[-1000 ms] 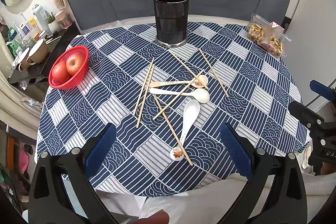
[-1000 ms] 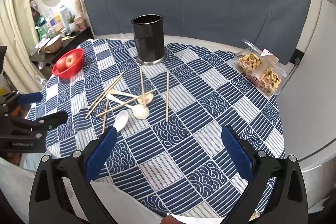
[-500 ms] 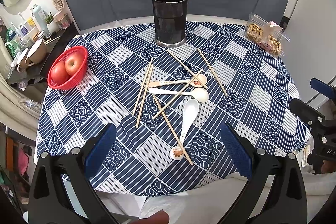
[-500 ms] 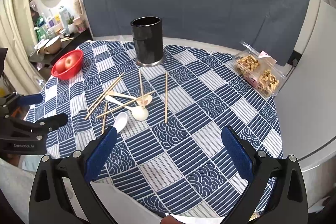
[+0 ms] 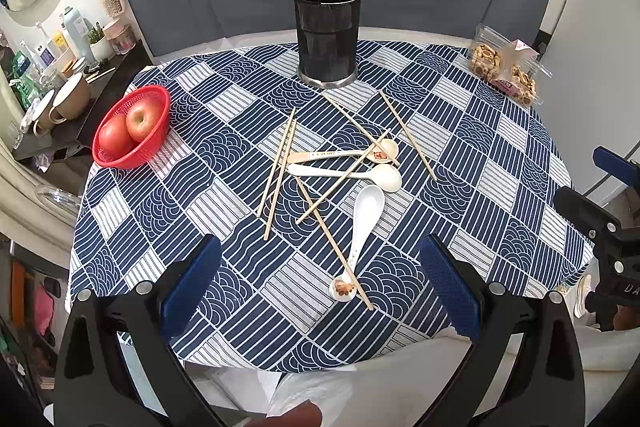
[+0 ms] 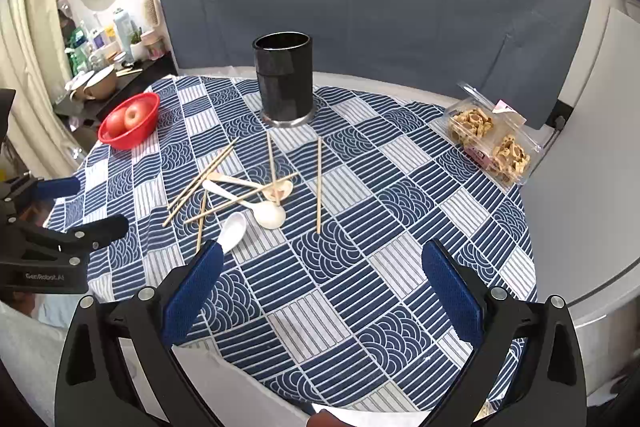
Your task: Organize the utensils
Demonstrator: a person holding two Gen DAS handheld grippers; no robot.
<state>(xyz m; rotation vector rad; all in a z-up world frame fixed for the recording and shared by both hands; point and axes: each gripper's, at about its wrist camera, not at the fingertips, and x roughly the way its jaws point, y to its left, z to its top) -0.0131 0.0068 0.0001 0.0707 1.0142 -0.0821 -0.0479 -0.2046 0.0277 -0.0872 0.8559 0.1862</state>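
A black cylindrical holder [image 5: 327,35] [image 6: 284,83] stands upright at the far middle of the round table. Several wooden chopsticks [image 5: 280,171] [image 6: 319,183] and three spoons lie scattered mid-table: a white spoon [image 5: 362,227] [image 6: 232,229], a cream spoon [image 5: 348,174] [image 6: 270,214] and a beige spoon [image 5: 344,154] [image 6: 276,190]. My left gripper [image 5: 320,283] is open and empty above the near edge. My right gripper [image 6: 320,287] is open and empty, near the front right of the table. Each gripper shows at the edge of the other's view.
A red basket with two apples [image 5: 132,131] [image 6: 130,119] sits at the table's left. A clear box of snacks [image 5: 504,71] [image 6: 492,139] sits at the far right. A blue patterned cloth [image 5: 240,267] covers the table. A shelf with cups and bottles stands left.
Both views have shifted slightly; the grippers have drifted a little, staying open. Nothing on the table has moved.
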